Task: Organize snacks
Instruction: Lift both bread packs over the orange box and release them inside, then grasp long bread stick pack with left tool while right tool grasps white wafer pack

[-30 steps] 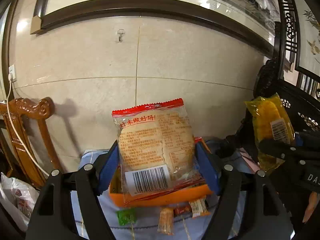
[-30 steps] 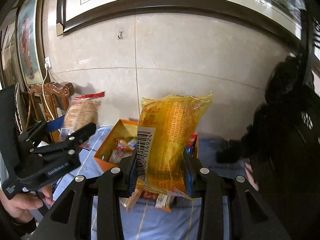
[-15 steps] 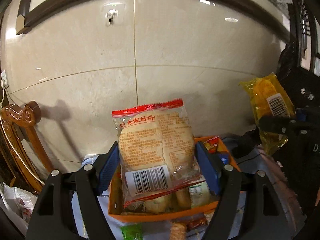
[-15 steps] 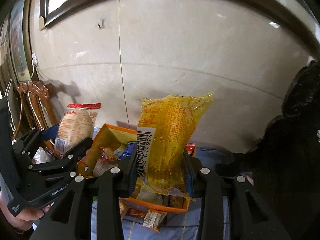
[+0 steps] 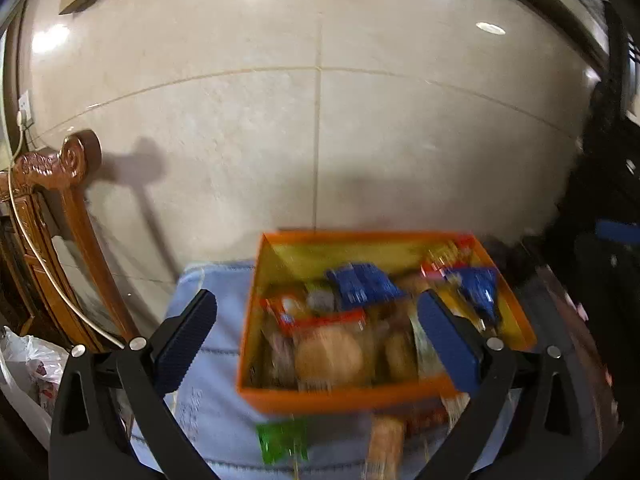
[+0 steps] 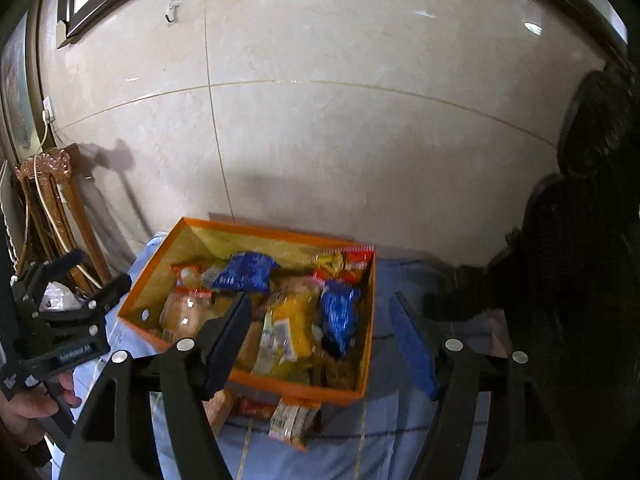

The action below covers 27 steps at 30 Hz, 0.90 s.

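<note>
The wall [image 5: 320,120] is smooth, shiny stone tile. The chair [image 5: 60,208] is carved brown wood with a glossy shine. The orange box [image 6: 256,380] looks like matt card. The snack packets [image 6: 248,272] inside are shiny, crinkly plastic. The blue cloth [image 5: 208,412] is soft. The gripper pads [image 5: 184,338] look bumpy, like rubber.

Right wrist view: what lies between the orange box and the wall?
Nothing shows there: the orange box stands on the blue cloth, back edge near the tiled wall.
</note>
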Available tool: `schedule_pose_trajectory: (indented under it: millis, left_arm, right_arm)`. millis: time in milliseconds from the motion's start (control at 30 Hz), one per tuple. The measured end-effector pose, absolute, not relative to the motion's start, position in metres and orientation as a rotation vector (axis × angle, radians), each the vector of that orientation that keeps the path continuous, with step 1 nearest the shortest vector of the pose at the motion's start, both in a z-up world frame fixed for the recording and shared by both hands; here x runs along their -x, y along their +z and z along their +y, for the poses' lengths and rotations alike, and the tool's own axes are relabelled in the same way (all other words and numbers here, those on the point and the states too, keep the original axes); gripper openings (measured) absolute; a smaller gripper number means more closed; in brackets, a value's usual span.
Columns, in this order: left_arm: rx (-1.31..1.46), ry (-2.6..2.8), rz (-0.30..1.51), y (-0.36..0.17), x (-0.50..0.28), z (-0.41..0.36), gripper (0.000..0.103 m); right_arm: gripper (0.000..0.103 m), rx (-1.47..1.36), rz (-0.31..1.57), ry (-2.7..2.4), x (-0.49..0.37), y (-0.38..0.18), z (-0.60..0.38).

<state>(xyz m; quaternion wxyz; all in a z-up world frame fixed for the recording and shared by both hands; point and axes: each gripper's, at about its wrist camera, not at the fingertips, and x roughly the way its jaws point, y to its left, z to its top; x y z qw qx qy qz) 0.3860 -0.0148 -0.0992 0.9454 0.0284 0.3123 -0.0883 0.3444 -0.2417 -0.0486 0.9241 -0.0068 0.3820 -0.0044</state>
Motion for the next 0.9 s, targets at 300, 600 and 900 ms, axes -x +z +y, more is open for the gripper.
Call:
schedule_pose_trajectory:
  millis: [300,600,900]
  left_arm:
    - [-0.273,-0.361,0.719,-0.204,-0.285,-0.031,0.098]
    - [-0.252,-0.370,0.719,-0.243,-0.265,-0.048,0.098]
    - [-0.257,-0.346,0.744,-0.267,-0.291,-0.060,0.098]
  right_arm:
    - [0.071,-0.045,0.991,0.025,-0.288,-0.151,-0.234]
    - [0.071,-0.041,1.056,0.027,-0.290,-0.201,-0.218]
    - [0.071,-0.026,1.100,0.011,-0.318,-0.234,-0.215]
